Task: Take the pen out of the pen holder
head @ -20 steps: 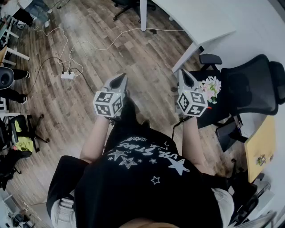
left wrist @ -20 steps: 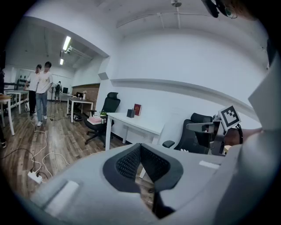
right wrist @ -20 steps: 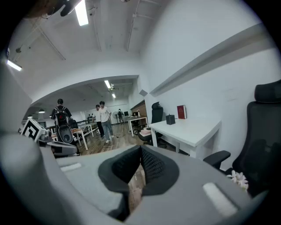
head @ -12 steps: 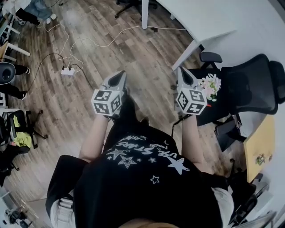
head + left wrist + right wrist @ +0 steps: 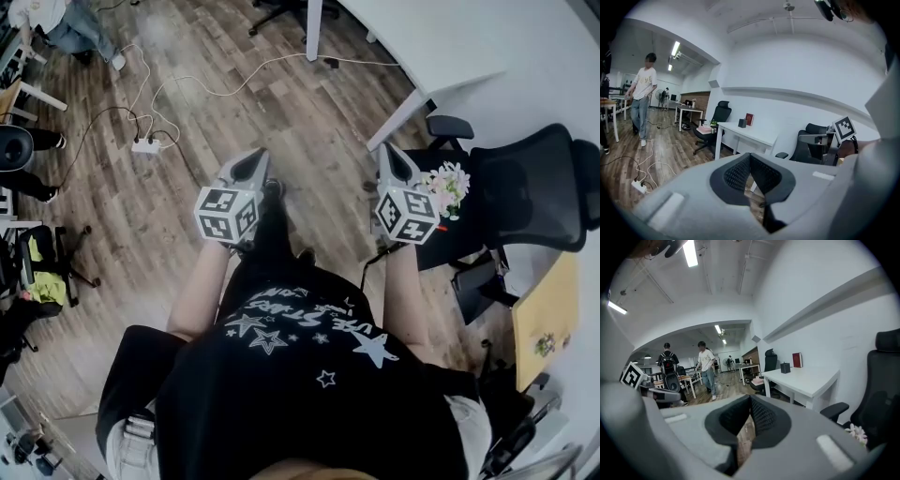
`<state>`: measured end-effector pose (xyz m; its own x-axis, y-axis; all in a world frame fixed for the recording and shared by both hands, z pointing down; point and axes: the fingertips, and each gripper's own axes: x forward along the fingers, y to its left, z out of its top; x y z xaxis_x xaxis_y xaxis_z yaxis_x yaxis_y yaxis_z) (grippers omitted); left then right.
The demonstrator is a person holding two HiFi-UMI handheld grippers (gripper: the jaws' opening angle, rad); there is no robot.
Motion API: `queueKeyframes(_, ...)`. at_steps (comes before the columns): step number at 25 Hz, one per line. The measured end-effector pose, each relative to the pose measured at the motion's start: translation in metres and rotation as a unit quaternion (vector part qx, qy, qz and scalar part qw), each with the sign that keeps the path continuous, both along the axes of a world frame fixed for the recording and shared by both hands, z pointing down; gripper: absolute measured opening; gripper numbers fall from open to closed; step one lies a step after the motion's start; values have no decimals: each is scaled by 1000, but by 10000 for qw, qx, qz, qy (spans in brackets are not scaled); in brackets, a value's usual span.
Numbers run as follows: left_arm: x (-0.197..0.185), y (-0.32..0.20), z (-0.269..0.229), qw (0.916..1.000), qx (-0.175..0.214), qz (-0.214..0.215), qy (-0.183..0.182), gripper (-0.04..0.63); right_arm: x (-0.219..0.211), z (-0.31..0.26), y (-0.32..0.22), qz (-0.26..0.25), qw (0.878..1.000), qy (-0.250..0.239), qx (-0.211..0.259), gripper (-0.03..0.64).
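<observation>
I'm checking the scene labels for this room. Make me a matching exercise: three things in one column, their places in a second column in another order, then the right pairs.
Things:
1. power strip
2. red book
3. flowers

Places:
A. standing on the white desk
B. next to the right gripper in the head view
C. lying on the wooden floor

Pairs: 1-C, 2-A, 3-B.
</observation>
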<state>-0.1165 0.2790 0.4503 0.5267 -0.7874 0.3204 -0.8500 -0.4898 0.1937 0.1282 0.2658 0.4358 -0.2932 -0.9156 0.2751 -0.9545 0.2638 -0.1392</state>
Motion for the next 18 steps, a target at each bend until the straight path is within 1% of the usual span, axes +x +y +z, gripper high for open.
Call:
queueKeyframes(5, -13, -23, 5, 10000, -53, -16, -2, 11, -25, -9, -25, -336, 9987, 279, 266, 5)
queueKeyframes(8, -21, -47, 9, 9999, -130, -41, 16, 11, -36, -8, -47, -450, 9983, 255, 256, 10)
queueKeyframes(11, -28, -80, 13, 9999, -167, 8, 22, 11, -43, -2, -81, -424, 9988, 181, 170, 92)
queueKeyframes(12, -30, -93, 14, 9998, -174, 31, 16, 11, -45, 0, -94, -415, 9989, 164, 131, 133)
queueKeyframes(14, -35, -122, 18, 9998, -188, 58, 20, 11, -50, 7, -123, -390, 9991, 131, 51, 182)
queueKeyframes(15, -38, -138, 20, 9998, -192, 67, 33, 11, -52, 10, -139, -369, 9992, 122, 19, 196)
queueKeyframes(18, -48, -191, 22, 9996, -197, 174, 52, 11, -64, 15, -188, -263, 9996, 105, -28, 196)
